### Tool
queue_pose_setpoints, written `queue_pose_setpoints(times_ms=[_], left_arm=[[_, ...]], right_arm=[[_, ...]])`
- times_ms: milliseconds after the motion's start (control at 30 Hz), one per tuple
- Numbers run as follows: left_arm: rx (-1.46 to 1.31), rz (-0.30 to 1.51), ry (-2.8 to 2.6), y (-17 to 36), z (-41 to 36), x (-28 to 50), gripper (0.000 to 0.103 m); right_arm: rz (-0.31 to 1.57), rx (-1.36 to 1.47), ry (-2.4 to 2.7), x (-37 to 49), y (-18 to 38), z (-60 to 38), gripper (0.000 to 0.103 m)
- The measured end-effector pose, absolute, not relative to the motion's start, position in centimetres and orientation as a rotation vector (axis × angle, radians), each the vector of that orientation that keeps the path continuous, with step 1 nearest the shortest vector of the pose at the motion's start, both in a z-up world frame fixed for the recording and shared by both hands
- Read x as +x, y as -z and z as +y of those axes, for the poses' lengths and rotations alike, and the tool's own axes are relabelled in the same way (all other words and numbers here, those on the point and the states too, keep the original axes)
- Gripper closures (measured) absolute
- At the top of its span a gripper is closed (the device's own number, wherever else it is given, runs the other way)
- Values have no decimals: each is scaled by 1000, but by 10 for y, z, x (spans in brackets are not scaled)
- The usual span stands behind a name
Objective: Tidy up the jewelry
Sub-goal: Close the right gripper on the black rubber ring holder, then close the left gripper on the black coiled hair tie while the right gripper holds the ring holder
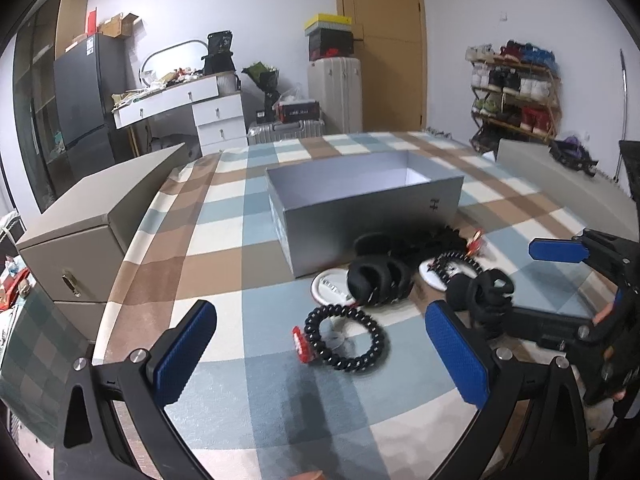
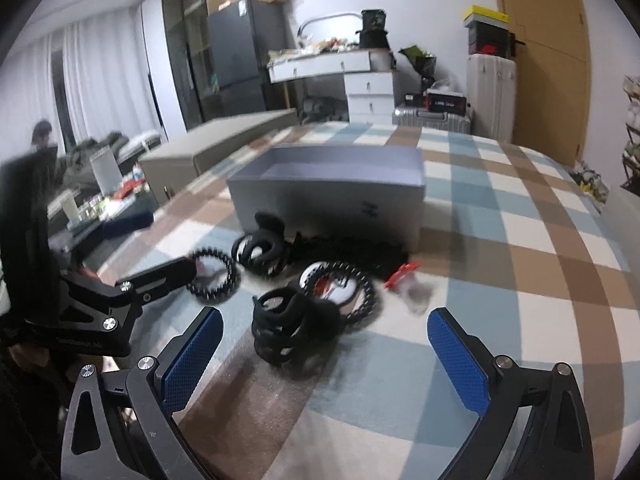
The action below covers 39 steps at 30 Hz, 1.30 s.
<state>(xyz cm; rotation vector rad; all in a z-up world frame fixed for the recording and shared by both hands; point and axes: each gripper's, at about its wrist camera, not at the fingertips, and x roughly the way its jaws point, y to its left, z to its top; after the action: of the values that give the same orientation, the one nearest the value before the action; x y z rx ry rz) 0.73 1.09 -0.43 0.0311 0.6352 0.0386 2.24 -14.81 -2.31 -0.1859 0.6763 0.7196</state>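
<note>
A pile of black hair ties and rings lies on the checked tablecloth in front of an open grey box (image 1: 360, 208). A black spiral coil ring (image 1: 346, 338) with a red tag (image 1: 301, 345) lies between the open fingers of my left gripper (image 1: 320, 356). My right gripper (image 2: 326, 352) is open, with a bundle of black rings (image 2: 288, 326) between its fingers. A second coil ring (image 2: 340, 292), black scrunchies (image 1: 378, 280) and a red clip (image 2: 402, 270) lie behind. The box also shows in the right wrist view (image 2: 332, 200). The right gripper appears at the right of the left wrist view (image 1: 560, 276).
A beige case (image 1: 100, 224) with a latch stands at the table's left edge. Another grey box (image 1: 560, 176) lies at the far right. White round discs (image 1: 330, 286) lie under the pile. The left gripper (image 2: 160, 276) reaches in from the left of the right wrist view.
</note>
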Motion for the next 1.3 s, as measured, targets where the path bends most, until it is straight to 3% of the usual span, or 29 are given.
queue_pose_setpoints(times_ms=[100,167,300,400,533,867,1067,1167,1300], left_arm=[[10,662,-24,8,12,10,1],[7,677,-26,10,12,10,1],[17,698,-34,13,13,11,1],[11,715,-30,14,14,13,1],[-6,736,-12,16,16,13,1],[-11,745,27,18,14,13,2],[18,766,49,22,8,14,28],[36,765,50,22,5,14,33],[59,768,45,23,2,13,59]], right_arm=[[698,-185,-734,21,27,-141,9],[725,-177,-730,25,30,-136,23],[761,-158,-741,31,36,-133,25],[787,-132,-776,34,38,-133,32],[802,-103,-784,37,39,-134,51],[737,-93,-794,26,30,-139,51],[713,-63,-797,24,26,-145,51],[705,-57,-804,23,24,-146,51],[699,-58,-815,21,23,-146,51]])
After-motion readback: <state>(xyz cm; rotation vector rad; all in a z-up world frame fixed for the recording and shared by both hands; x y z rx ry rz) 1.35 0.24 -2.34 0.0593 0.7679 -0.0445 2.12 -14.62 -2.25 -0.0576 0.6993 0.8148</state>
